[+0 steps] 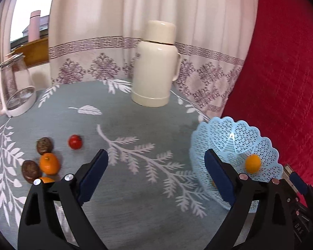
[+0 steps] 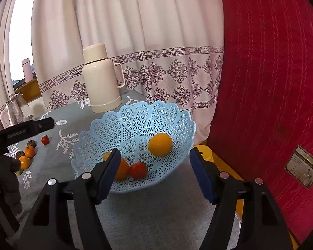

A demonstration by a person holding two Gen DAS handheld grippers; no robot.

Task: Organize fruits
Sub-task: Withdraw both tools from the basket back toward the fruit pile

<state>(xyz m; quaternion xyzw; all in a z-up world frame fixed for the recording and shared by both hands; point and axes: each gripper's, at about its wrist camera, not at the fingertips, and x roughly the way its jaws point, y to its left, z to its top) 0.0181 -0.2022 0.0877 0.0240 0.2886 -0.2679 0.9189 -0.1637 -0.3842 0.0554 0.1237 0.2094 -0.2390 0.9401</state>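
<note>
**Fruit on the table and in the blue basket**

On the far left of the grey leaf-print tablecloth (image 1: pixel 135 187) stood a glass jug (image 1: pixel 14 85). Nearer lay loose fruit: two brown ones, an orange mandarin (image 1: pixel 49 163) and a red tomato (image 1: pixel 75 141). Over the cloth's middle, the left gripper (image 1: pixel 156 160) was spread wide and empty. To the right, the lacy blue basket (image 2: pixel 135 123) held an orange (image 2: pixel 160 144) and a second tomato (image 2: pixel 138 170), with the right gripper (image 2: pixel 155 166) parted, gripping nothing, just before it.

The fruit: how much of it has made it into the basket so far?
Done: the basket holds an orange, a tomato and more. In hand: nothing; the left gripper and right gripper are open. Left: a cluster of fruit and a second tomato.
</note>
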